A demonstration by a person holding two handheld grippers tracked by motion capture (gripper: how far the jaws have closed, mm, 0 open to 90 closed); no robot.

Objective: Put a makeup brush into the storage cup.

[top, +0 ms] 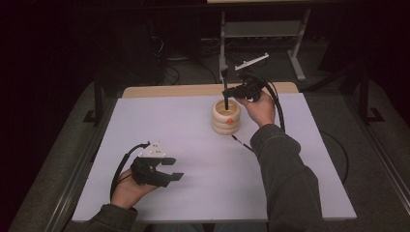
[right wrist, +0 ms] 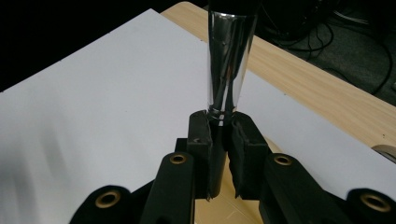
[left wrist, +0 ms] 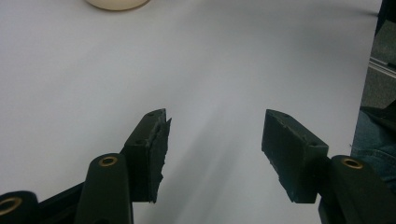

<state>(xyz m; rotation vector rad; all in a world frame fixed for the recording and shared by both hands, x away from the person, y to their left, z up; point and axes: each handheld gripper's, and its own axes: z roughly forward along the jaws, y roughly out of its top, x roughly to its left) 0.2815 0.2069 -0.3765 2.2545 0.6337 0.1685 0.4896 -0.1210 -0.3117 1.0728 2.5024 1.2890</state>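
Mid-insertion: right gripper jaws clamped on slim black-and-silver pen, tip below jaws inside ribbed cream wooden pot; left gripper jaws wide, empty; next, release cleanly.

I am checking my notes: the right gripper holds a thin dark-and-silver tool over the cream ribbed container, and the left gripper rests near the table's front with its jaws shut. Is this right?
Not quite: the left gripper has its jaws open with nothing between them, as the left gripper view shows. The rest stands: the right gripper holds the tool over the cream ribbed container.
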